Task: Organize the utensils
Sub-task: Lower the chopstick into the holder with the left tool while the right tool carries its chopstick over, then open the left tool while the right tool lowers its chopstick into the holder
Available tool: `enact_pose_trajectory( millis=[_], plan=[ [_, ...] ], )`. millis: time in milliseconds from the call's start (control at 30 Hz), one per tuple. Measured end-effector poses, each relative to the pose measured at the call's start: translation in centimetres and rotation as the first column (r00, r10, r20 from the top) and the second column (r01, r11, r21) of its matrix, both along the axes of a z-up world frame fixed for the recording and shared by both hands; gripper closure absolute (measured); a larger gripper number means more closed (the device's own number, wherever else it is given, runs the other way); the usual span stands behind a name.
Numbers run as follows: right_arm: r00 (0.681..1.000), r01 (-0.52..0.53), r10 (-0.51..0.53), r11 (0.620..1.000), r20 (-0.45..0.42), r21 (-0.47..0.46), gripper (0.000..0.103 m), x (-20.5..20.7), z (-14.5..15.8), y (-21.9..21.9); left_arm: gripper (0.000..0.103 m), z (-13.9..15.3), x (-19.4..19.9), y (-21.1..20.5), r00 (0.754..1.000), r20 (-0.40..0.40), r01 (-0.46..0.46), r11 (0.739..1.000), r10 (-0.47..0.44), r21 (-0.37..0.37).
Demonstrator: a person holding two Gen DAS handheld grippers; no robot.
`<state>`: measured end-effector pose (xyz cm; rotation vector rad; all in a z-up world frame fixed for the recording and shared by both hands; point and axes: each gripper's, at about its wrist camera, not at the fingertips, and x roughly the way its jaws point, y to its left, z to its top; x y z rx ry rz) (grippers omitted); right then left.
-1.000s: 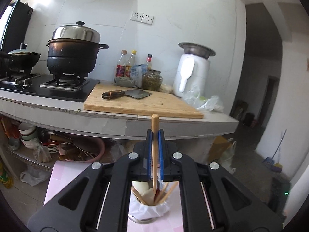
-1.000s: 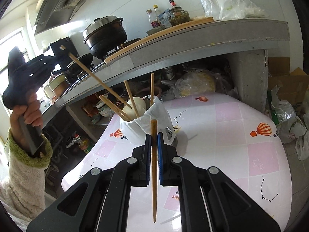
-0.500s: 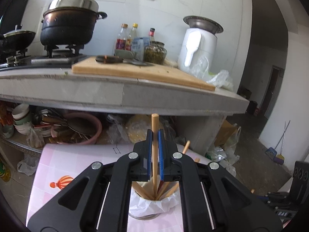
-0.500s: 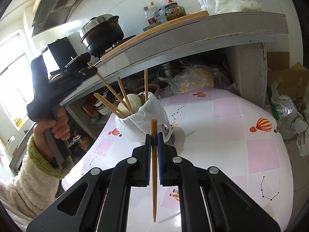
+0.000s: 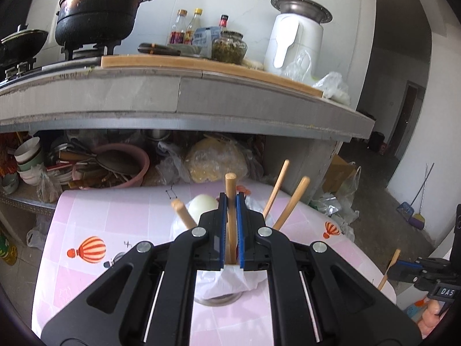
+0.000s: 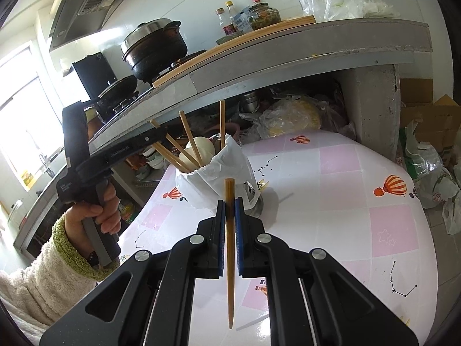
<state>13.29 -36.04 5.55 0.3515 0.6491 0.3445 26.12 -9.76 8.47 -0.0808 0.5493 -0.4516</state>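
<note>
A slim, round wooden chopstick [image 5: 230,216] was pinched upright between the blue-padded jaws of the left gripper [image 5: 230,225], its lower end lowered into a metal holder lined with a crumpled white plastic bag [image 6: 219,173]. In that holder several more tan chopsticks [image 6: 188,141] were seen leaning outward at different angles beside a pale, rounded spoon bowl [image 6: 198,151]. A second chopstick [image 6: 230,248], tapered toward its lower tip, was clamped upright in the right gripper [image 6: 230,230], just in front of the holder and above the near part of the table [image 6: 360,190]. The holder was placed toward the table's far left edge. The table was covered with a glossy cloth of pink and white squares printed with striped balloons and star lines. Behind it a grey concrete counter [image 5: 178,98] was seen, carrying a wooden cutting board [image 5: 201,63], a blackened pot with a steel lid [image 5: 98,20], sauce bottles and a white appliance; bowls and bags were crowded on the shelf beneath. The left gripper's handle was held by a hand [image 6: 95,210] in a fluffy cream sleeve.
</note>
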Motion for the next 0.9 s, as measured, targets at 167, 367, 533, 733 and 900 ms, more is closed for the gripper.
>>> enact_pose_trajectory(
  millis=[167,367,533,733,900],
  plan=[
    [1.0,0.002,-0.002,1.0,0.003,-0.01,0.096,-0.2,0.3,0.1,0.097,-0.5,-0.3,0.0,1.0,-0.01,-0.006,1.0,0.007,0.022],
    [1.0,0.004,-0.003,1.0,0.015,-0.031,0.096,-0.4,1.0,0.4,0.095,-0.5,-0.7,0.6,1.0,-0.027,-0.01,1.0,0.011,0.015],
    [0.997,-0.001,0.004,0.999,0.071,-0.052,0.096,-0.4,3.4,0.8,0.07,0.3,-1.8,1.9,1.0,-0.011,-0.024,1.0,0.024,-0.012],
    [0.974,-0.025,0.042,0.997,0.222,-0.079,0.096,0.3,9.2,2.2,0.047,1.4,-4.9,4.9,0.997,0.044,-0.064,0.997,0.066,-0.045],
    [0.942,-0.058,0.078,0.996,0.326,-0.071,0.096,2.3,13.7,3.6,0.03,0.6,-8.1,9.0,0.988,0.049,-0.142,0.988,0.145,-0.054]
  ],
)
